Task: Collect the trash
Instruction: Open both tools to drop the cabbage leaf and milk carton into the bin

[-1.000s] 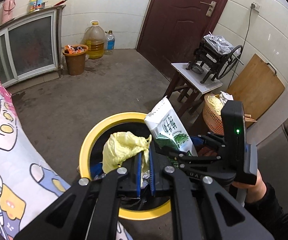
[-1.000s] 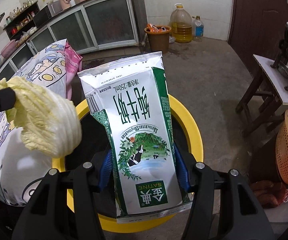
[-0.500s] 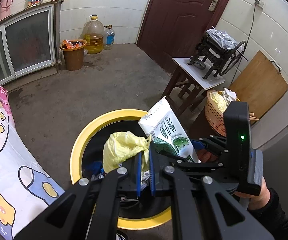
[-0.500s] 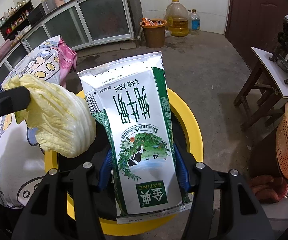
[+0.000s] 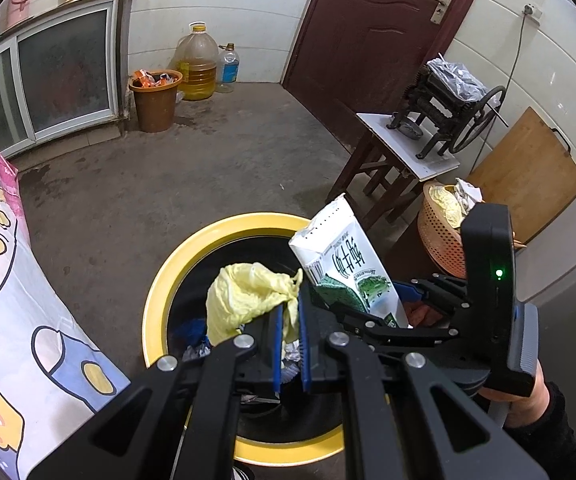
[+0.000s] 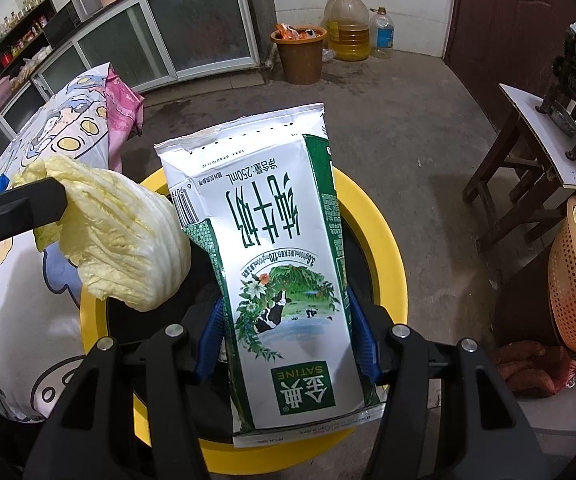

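Already both pieces hang over the yellow-rimmed bin (image 5: 176, 276): the left gripper (image 5: 288, 320) is clamped tight on a cabbage leaf (image 5: 244, 296), and the right gripper (image 6: 284, 340) grips a milk carton (image 6: 280, 264), half-open around it. Some trash, possibly crumpled wrappers, lies inside; only the drop remains.

My right gripper (image 6: 288, 340) clamps the milk carton (image 6: 284, 264) above the yellow-rimmed bin (image 6: 387, 248); my left gripper (image 6: 16, 208) holds a cabbage leaf (image 6: 128, 248) just beside it.
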A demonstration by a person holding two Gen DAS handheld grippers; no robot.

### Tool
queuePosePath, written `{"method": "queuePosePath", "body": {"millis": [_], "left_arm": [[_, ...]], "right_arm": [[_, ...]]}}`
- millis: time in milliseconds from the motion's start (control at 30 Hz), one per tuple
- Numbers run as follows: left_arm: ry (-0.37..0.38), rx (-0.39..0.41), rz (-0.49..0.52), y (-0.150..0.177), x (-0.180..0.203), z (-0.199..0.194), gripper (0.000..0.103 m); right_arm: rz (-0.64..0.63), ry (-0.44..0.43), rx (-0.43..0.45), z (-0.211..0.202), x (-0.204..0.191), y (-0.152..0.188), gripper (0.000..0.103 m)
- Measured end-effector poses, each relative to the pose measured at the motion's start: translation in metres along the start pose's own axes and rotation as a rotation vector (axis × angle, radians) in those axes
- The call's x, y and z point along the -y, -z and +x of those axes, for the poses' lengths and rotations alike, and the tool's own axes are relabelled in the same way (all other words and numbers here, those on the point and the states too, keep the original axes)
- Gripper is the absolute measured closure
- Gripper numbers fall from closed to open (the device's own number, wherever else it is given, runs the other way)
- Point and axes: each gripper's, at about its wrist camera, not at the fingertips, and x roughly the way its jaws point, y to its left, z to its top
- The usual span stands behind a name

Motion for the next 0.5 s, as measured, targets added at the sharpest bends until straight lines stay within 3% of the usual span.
{"method": "queuePosePath", "body": {"millis": [200,233,267,300,333,367,500], "left_arm": [[0.001,0.009,-0.024,-0.001,-0.005,-0.002,0.096],[0.004,0.009,-0.031,-0.001,-0.005,-0.002,0.09],[0.008,0.012,-0.045,-0.001,-0.007,-0.004,0.074],[0.011,0.019,-0.061,-0.002,-0.009,-0.006,0.061],[0.004,0.039,-0.083,-0.001,-0.013,-0.011,0.038],[-0.003,0.057,-0.093,0.0,-0.015,-0.016,0.033],[-0.015,0.098,-0.095,0.002,-0.02,-0.035,0.028]], "right_arm": [[-0.002,0.001,-0.017,0.001,-0.001,-0.002,0.047],[-0.003,0.001,-0.02,0.002,-0.001,-0.001,0.043],[-0.005,0.0,-0.028,0.003,-0.001,-0.002,0.029],[0.005,0.004,-0.028,0.003,0.001,-0.002,0.026],[0.012,0.006,-0.027,0.003,0.002,-0.001,0.026],[0.025,0.01,-0.031,0.003,0.005,-0.001,0.026],[0.055,0.019,-0.036,0.001,0.012,0.001,0.026]]}}
